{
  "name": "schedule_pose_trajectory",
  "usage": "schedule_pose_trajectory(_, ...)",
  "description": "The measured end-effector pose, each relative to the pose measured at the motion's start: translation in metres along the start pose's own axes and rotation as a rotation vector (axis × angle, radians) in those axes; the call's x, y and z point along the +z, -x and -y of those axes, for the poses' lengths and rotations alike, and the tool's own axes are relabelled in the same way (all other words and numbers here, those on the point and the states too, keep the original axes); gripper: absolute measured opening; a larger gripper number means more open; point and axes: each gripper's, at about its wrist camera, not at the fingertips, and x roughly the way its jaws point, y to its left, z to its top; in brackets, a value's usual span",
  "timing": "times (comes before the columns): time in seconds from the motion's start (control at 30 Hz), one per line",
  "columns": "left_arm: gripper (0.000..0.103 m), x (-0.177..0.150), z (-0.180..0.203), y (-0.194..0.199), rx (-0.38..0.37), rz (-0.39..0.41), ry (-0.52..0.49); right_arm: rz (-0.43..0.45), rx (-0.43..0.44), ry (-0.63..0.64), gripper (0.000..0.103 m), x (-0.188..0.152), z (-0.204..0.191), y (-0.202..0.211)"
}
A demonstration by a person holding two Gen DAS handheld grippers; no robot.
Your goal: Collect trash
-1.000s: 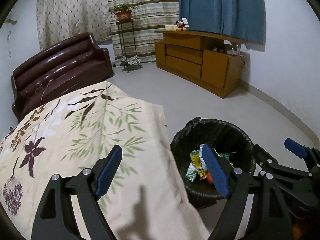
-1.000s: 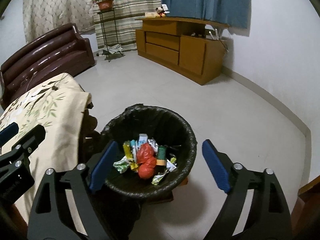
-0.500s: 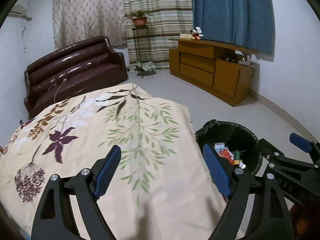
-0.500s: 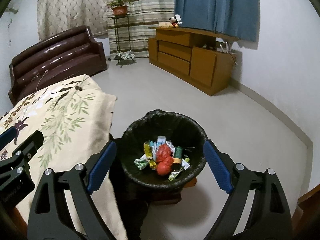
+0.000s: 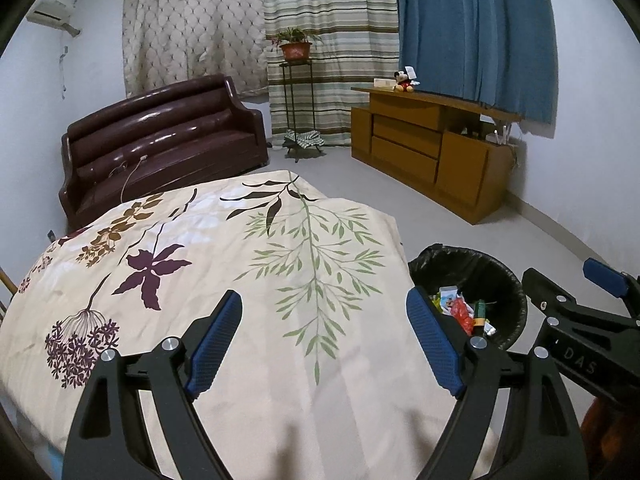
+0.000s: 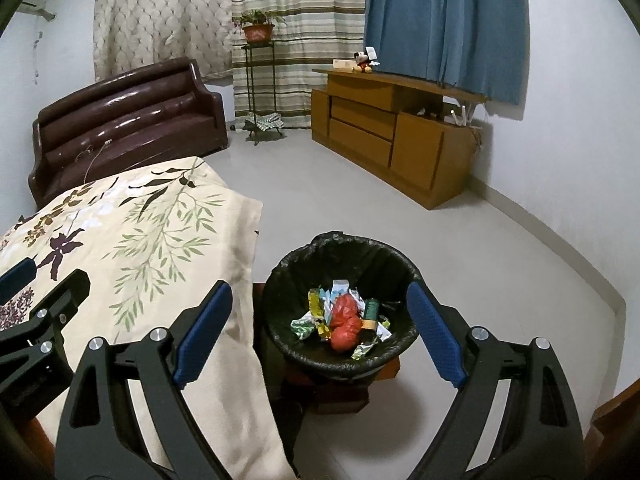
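both grippers hang empty with jaws spread wide: the left gripper (image 5: pixel 324 336) over the floral bedspread (image 5: pixel 224 264), the right gripper (image 6: pixel 320 332) above the trash bin (image 6: pixel 340 280).

the trash already collected lies in the bottom of the bin: a red crumpled plastic bag (image 6: pixel 345 320), a small dark green bottle (image 6: pixel 371 312) just to its 3 o'clock, yellow and green wrappers (image 6: pixel 316 312) at its 9 o'clock. in the left wrist view the bin (image 5: pixel 472 268) sits at 3 o'clock of the bed corner, close beside it.

as a judgement, all of this is light and soft. the wrappers and bag would crush flat and may slip from the pads, so pinch across a bunched fold, not a flat edge. the bottle is stiff and round; take it across the body. the black liner (image 6: pixel 320 248) is thin, loose and easily torn, best gathered at the rim if the bag is to be lifted out.

no loose trash shows on the bedspread. its hanging corner drapes close against the bin at 9 o'clock and could snag a finger. the bin appears to sit on a low dark stand (image 6: pixel 340 392), so it may tip if pushed. the brown sofa (image 6: pixel 124 120), plant stand (image 6: pixel 260 92) and wooden cabinet (image 6: pixel 384 136) stand well apart at 12 o'clock.
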Motion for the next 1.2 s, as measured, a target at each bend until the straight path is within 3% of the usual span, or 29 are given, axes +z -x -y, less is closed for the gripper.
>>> schedule_pose_trajectory(1.2,0.082,-0.0019,-0.0006,0.0053,-0.012,0.004,0.008,0.008,-0.006,0.010,0.087,-0.0026,-0.0063,0.0079)
